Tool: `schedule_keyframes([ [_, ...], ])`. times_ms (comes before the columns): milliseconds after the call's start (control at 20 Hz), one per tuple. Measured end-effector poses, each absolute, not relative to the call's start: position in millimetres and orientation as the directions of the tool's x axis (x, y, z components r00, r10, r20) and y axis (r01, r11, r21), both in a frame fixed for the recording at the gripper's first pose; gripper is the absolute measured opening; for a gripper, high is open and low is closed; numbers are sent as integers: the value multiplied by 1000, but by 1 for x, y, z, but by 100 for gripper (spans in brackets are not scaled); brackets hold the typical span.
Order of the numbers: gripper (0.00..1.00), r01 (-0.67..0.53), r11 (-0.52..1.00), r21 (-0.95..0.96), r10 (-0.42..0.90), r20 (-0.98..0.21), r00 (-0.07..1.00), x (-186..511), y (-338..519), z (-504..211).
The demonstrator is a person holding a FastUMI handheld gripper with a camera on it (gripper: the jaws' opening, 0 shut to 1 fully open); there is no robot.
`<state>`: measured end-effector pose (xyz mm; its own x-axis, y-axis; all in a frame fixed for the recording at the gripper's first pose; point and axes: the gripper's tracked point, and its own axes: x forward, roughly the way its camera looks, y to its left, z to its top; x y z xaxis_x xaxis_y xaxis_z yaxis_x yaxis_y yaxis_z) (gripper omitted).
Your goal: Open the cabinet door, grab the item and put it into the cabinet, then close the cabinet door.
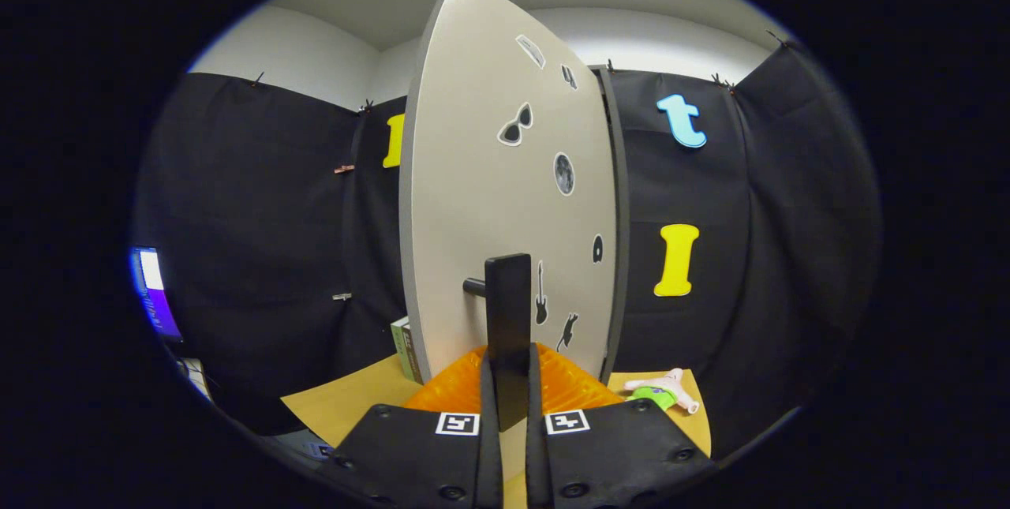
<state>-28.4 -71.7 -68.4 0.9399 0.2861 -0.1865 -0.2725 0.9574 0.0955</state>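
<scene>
A: Tool state?
B: Both fingers closed in tight, pressing on the door handle from either side. Handle sits upright in the narrow gap between them.
A: Pose?
B: Level, pointing straight ahead, low over the near edge of the desk. Finger bases side by side, almost touching.

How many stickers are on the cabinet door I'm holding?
7 on the cabinet door: two near the top, sunglasses, a moon, a small oval, then a guitar and a cat beside the handle that the gripper clamps. Others may be hidden.
</scene>
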Motion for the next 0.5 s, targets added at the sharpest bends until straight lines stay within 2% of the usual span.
schedule_keyframes([
  [500,14,-130,988,87,144,-187,972,-30,-119,-69],
])
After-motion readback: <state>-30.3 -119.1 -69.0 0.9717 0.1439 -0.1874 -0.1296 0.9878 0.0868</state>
